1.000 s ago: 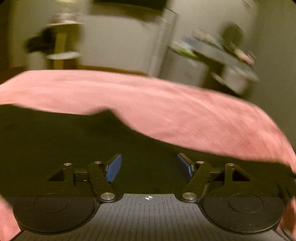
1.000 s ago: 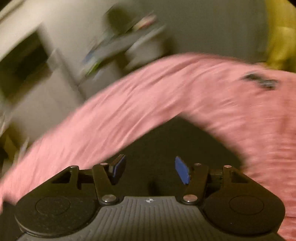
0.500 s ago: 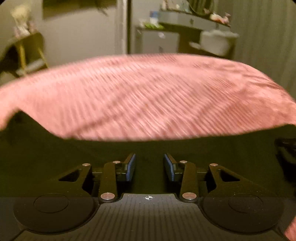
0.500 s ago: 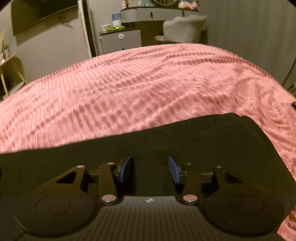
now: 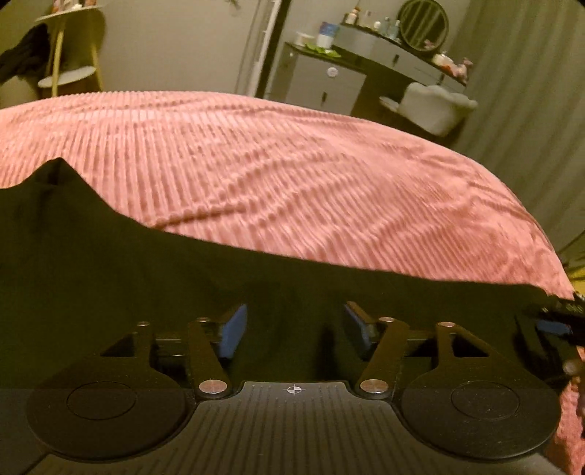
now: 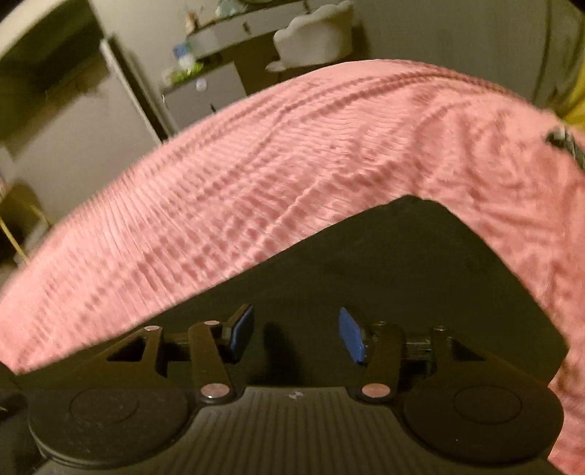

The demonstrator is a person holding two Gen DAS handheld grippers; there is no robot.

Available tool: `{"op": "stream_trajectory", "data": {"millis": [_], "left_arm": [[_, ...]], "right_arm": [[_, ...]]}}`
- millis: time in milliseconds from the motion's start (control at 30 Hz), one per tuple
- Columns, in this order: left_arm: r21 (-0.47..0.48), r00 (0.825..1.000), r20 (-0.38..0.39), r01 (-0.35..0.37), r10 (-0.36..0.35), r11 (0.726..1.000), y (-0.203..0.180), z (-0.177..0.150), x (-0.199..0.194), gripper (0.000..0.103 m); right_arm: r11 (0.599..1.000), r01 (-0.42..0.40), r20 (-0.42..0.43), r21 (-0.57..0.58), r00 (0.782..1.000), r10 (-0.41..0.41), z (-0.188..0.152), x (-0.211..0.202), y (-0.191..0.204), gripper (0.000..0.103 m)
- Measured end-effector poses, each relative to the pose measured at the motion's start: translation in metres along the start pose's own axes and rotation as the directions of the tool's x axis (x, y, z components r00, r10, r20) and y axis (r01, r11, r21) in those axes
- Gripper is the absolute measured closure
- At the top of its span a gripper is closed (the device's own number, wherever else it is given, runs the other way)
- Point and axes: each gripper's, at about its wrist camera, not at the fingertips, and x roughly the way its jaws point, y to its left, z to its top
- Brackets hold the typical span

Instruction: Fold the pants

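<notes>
Spreading wider vs before: both grippers, prob empty.

A pink ribbed bedspread stretches ahead of the fingers. Beyond it, up and to the right, stand a grey cabinet, a round mirror and a pale cushioned chair; far left, a round-topped stand.
</notes>
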Motion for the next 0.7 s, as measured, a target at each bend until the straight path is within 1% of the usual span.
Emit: {"op": "stream_trajectory", "data": {"millis": [67, 100, 200, 267, 300, 333, 367, 400, 433, 500, 533, 600, 700], "left_arm": [[-0.02, 1.0, 0.0, -0.005, 0.005, 1.0, 0.007, -0.006, -0.01, 0.028], [-0.04, 1.0, -0.005, -0.011, 0.01, 0.999, 0.014, -0.008, -0.014, 0.028], [-0.141, 1.0, -0.016, -0.025, 0.023, 0.99, 0.037, -0.013, -0.025, 0.028], [-0.214, 0.999, -0.018, -0.04, 0.037, 0.976, 0.054, -0.015, -0.031, 0.028], [-0.244, 0.999, -0.018, -0.054, 0.051, 0.968, 0.063, -0.017, -0.035, 0.028], [-0.266, 0.998, -0.013, -0.068, 0.067, 0.961, 0.07, -0.018, -0.039, 0.028], [-0.292, 0.997, -0.004, -0.081, 0.084, 0.953, 0.079, -0.018, -0.045, 0.028], [-0.316, 0.996, 0.01, -0.085, 0.093, 0.945, 0.087, -0.019, -0.052, 0.028], [-0.35, 0.994, 0.034, -0.089, 0.107, 0.933, 0.097, -0.018, -0.063, 0.028], [-0.407, 0.988, 0.071, -0.095, 0.135, 0.908, 0.118, -0.018, -0.083, 0.028], [-0.443, 0.982, 0.098, -0.101, 0.16, 0.891, 0.132, -0.019, -0.098, 0.027], [-0.492, 0.97, 0.122, -0.125, 0.21, 0.862, 0.158, -0.021, -0.12, 0.025], [-0.57, 0.937, 0.136, -0.192, 0.322, 0.799, 0.204, -0.036, -0.156, 0.024]], "right_arm": [[0.999, -0.013, -0.03, 0.05, 0.999, 0.014, 0.0, 0.002, -0.001, 0.045], [0.998, -0.011, -0.03, 0.065, 0.999, 0.013, 0.001, 0.003, -0.002, 0.045], [0.996, -0.008, -0.029, 0.092, 1.0, 0.011, 0.006, 0.01, -0.001, 0.045], [0.996, 0.036, -0.026, 0.077, 0.999, -0.034, 0.007, 0.02, 0.005, 0.06], [0.996, 0.067, -0.01, 0.052, 0.998, -0.067, 0.007, 0.024, 0.009, 0.074], [0.996, 0.087, 0.004, 0.027, 0.996, -0.087, 0.008, 0.028, 0.012, 0.079], [0.995, 0.094, 0.014, 0.024, 0.995, -0.095, 0.008, 0.032, 0.012, 0.08], [0.995, 0.095, 0.03, 0.032, 0.995, -0.096, 0.01, 0.033, 0.011, 0.086], [0.995, 0.088, 0.047, 0.05, 0.995, -0.091, 0.011, 0.031, 0.007, 0.09], [0.991, 0.056, 0.057, 0.123, 0.996, -0.064, 0.012, 0.022, -0.002, 0.089], [0.987, 0.031, 0.065, 0.16, 0.997, -0.042, 0.01, 0.014, -0.007, 0.089], [0.982, -0.028, 0.103, 0.186, 0.995, 0.009, -0.003, -0.008, -0.013, 0.088], [0.975, -0.079, 0.118, 0.209, 0.991, 0.055, -0.034, -0.038, -0.025, 0.086]]}}
